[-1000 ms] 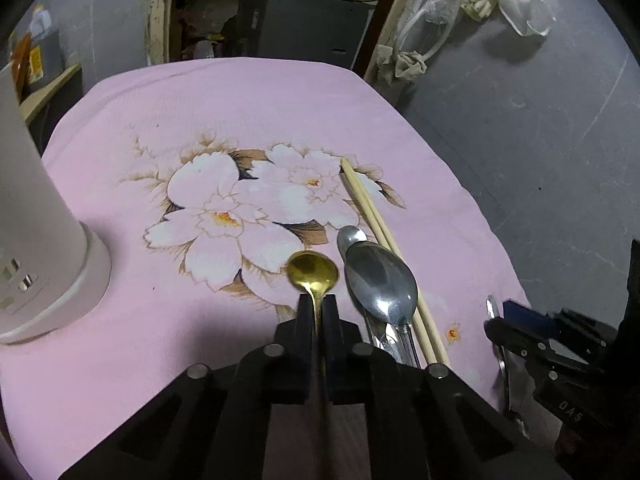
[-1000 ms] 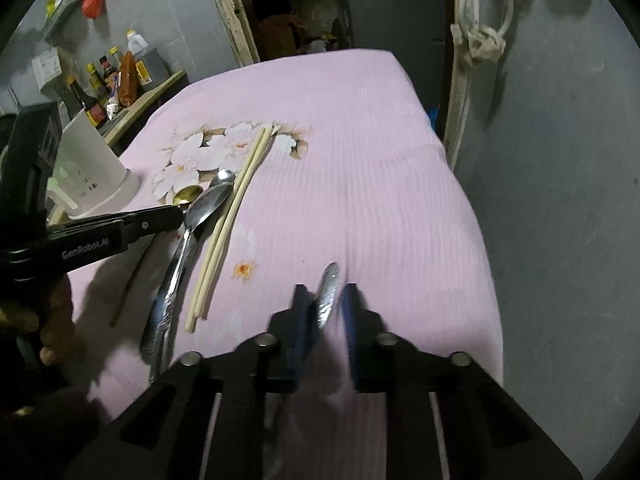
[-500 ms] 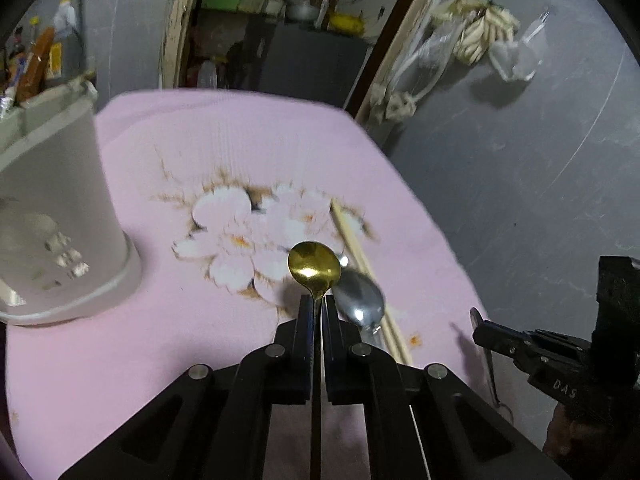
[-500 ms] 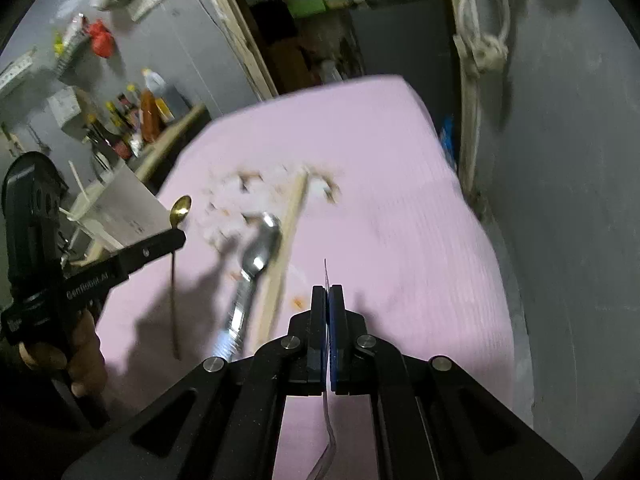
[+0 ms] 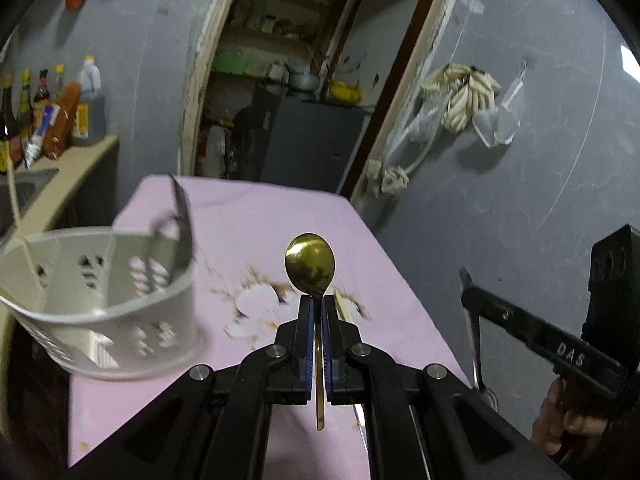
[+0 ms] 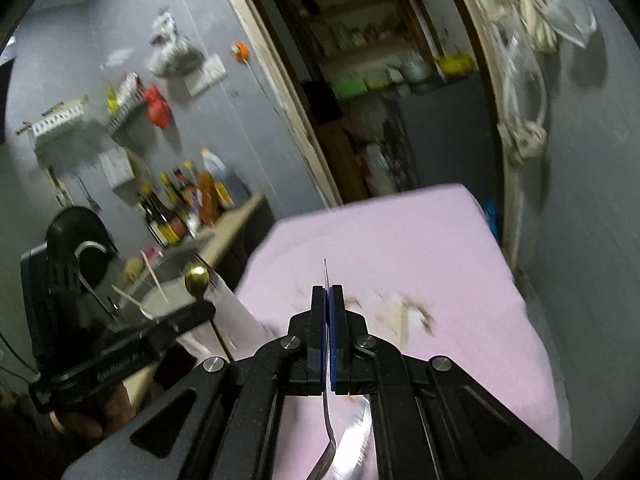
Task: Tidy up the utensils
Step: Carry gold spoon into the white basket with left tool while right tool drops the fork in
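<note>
My left gripper (image 5: 316, 300) is shut on a gold spoon (image 5: 310, 264), bowl up, lifted above the pink flowered cloth (image 5: 256, 216). It also shows in the right wrist view (image 6: 196, 278). My right gripper (image 6: 327, 290) is shut on the handle of a silver utensil (image 6: 328, 432), held upright on edge; it shows in the left wrist view (image 5: 474, 340) at the right. A white perforated utensil holder (image 5: 104, 300) stands at the left with a knife (image 5: 182, 208) and a chopstick in it. Chopsticks (image 5: 342, 308) lie on the cloth behind my left fingers.
A counter (image 5: 68, 172) with bottles (image 5: 52, 116) runs along the left wall. A doorway (image 5: 288, 92) with shelves is behind the table. Bags and cord (image 5: 460, 100) hang on the grey wall at the right. The table edge drops off at the right.
Both grippers have lifted their utensils higher off the cloth and tilted up. The left one has come nearer the white holder. The other spoons on the cloth have dropped out of view.
</note>
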Demonstrator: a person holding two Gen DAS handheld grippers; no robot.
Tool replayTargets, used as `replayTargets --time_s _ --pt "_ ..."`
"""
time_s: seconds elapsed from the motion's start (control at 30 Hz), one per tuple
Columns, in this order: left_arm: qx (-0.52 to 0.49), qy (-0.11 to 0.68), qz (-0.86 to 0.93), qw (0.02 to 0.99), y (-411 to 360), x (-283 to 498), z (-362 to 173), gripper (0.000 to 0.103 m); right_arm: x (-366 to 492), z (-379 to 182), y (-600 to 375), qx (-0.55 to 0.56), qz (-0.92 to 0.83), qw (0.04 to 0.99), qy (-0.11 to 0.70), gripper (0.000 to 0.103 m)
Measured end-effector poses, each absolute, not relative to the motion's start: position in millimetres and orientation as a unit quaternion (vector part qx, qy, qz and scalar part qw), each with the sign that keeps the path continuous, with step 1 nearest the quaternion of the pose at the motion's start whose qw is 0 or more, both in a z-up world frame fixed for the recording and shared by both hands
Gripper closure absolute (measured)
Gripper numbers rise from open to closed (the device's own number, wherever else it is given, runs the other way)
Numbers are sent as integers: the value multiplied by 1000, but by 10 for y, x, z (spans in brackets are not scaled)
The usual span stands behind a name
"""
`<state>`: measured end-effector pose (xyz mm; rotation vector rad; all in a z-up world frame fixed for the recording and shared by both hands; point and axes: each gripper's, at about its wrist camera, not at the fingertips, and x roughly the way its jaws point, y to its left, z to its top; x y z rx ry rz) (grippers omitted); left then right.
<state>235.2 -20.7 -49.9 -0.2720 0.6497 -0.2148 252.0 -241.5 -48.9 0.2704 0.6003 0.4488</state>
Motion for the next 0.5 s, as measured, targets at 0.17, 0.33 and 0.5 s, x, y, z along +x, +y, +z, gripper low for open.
replayTargets --time_s 0.17,0.33,0.5 --pt "-126 289 -81 946 124 2281 -154 99 2636 -176 -2028 134 246 929 243 102" --pt "-126 255 -40 958 585 2240 140 99 2720 75 -1622 126 276 931 204 102" --pt "-137 231 6 963 1074 2207 290 99 2781 254 -1135 101 300 936 154 102"
